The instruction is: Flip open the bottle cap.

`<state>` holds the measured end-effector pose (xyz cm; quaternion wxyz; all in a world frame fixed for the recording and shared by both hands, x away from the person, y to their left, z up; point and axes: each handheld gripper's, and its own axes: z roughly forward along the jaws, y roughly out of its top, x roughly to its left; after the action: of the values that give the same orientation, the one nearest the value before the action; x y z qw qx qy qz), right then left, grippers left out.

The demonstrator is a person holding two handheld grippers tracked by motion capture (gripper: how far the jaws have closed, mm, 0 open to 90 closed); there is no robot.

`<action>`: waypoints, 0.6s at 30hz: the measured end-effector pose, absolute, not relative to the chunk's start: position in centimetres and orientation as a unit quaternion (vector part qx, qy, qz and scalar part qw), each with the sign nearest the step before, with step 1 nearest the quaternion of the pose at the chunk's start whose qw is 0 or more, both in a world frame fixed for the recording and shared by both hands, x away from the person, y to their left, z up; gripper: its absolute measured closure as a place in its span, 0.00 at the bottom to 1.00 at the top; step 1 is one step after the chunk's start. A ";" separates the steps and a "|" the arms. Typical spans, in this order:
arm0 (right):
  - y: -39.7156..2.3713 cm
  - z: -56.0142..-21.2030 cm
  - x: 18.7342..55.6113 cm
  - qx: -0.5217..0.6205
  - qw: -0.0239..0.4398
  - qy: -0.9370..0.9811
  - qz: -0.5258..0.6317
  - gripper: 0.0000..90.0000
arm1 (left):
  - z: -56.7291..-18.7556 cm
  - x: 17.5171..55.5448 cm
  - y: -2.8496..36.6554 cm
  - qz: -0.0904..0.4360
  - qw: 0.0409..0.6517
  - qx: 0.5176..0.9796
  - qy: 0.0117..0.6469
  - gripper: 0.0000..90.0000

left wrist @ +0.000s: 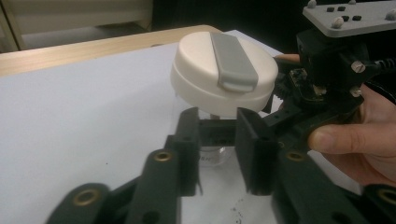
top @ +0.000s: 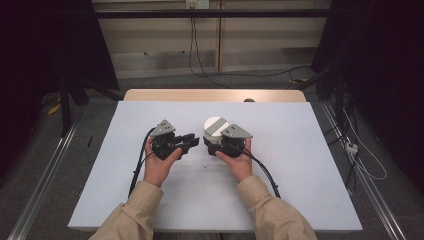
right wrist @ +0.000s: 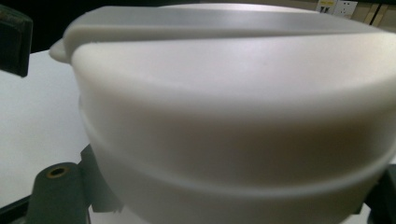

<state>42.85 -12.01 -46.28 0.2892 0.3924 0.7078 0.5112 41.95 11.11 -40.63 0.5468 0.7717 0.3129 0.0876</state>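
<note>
A clear container point(left wrist: 215, 157) with a round white lid point(top: 216, 125) and a grey strip across the top point(left wrist: 232, 59) stands near the middle of the white table top point(top: 280, 195). My right gripper point(top: 213, 141) is shut on the container's body just under the lid, which looms very close in the right gripper view point(right wrist: 233, 116). From the left, my left gripper point(top: 194, 142) points at the container, open. Its two black fingertips point(left wrist: 188, 135) stand apart just short of the clear body, below the lid's rim point(left wrist: 219, 108).
The white board lies on a wooden table whose far edge point(top: 215, 95) shows beyond it. Cables point(top: 137, 165) trail from both grippers back along the forearms. Dark curtains and metal rails flank the table; loose cables lie on the floor at the right point(top: 360, 150).
</note>
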 end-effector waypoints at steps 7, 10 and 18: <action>-12.0 -46.3 42.9 0.392 0.290 0.708 0.511 0.21 | -41.0 42.4 10.7 0.076 0.542 0.777 0.311 0.92; -12.0 -46.3 42.8 0.392 0.291 0.709 0.509 0.21 | -41.1 42.5 10.4 0.079 0.534 0.783 0.308 0.99; -12.0 -46.3 42.8 0.393 0.290 0.708 0.510 0.21 | -40.7 42.8 9.6 0.082 0.523 0.793 0.301 1.00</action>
<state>42.84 -11.99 -46.28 0.2898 0.3925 0.7084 0.5100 42.77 9.59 -40.72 0.5230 0.7933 0.3008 0.0817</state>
